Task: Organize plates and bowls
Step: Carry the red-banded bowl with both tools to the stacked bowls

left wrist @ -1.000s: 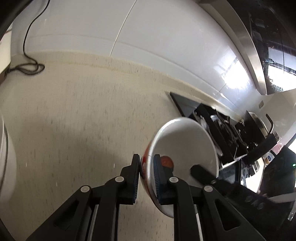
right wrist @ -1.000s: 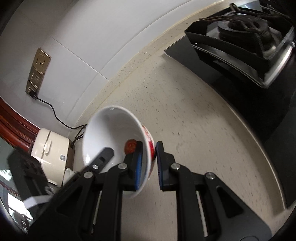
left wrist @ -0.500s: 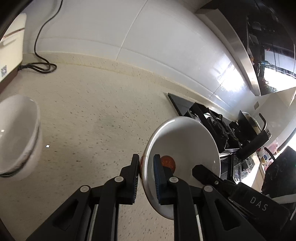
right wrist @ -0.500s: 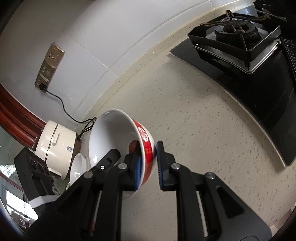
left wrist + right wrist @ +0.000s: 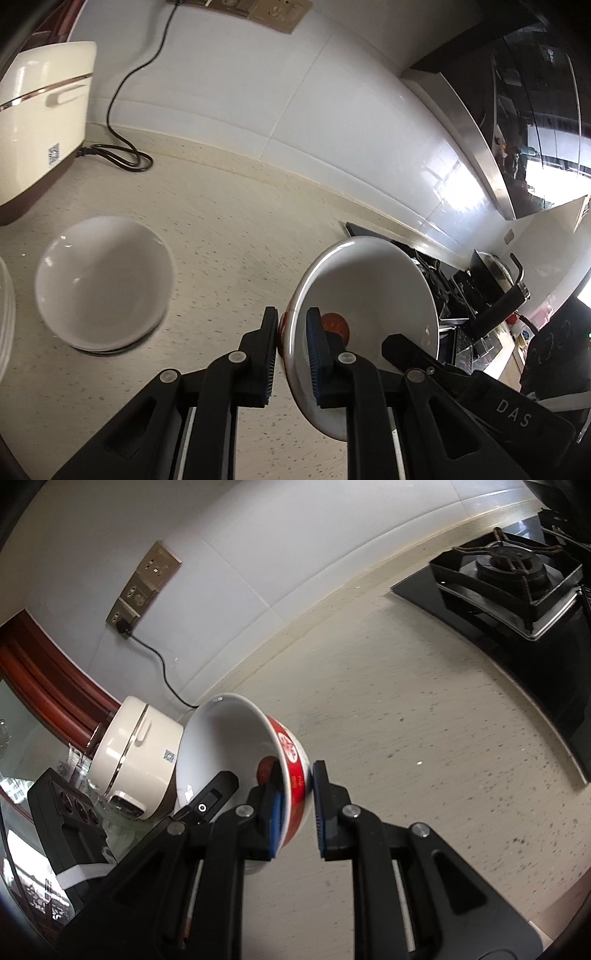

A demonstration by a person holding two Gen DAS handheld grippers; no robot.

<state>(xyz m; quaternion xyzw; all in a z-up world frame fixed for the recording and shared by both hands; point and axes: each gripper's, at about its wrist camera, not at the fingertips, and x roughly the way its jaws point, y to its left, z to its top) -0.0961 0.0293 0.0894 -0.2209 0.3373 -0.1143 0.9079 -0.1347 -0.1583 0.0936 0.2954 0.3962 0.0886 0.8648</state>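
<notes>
Both tools on the red-banded bowl (image 5: 236, 760), lifted and tilted over the tabletop (image 5: 229, 236). Left tool (image 5: 291, 354) nearly closed, pinching the rim. Right tool (image 5: 297, 808) straddles the opposite rim; outer pad shows a gap, so I can't tell if it's clamped. Next, I reckon: nest it into the white bowl (image 5: 103, 280) by the rice cooker (image 5: 40, 110). "DAS" readable on right tool; red characters unreadable.

A: What colours does the bowl (image 5: 236, 760) carry?

B: White inside with a red-orange mark at the bottom; outside, a red band with white characters.

A: And the other bowl (image 5: 103, 280)?

B: Plain white. The countertop (image 5: 236, 236) is cream with dark specks, the rice cooker (image 5: 40, 114) cream over a brown base.

A: The fingers (image 5: 275, 812)?

B: Black, with blue pads.
</notes>
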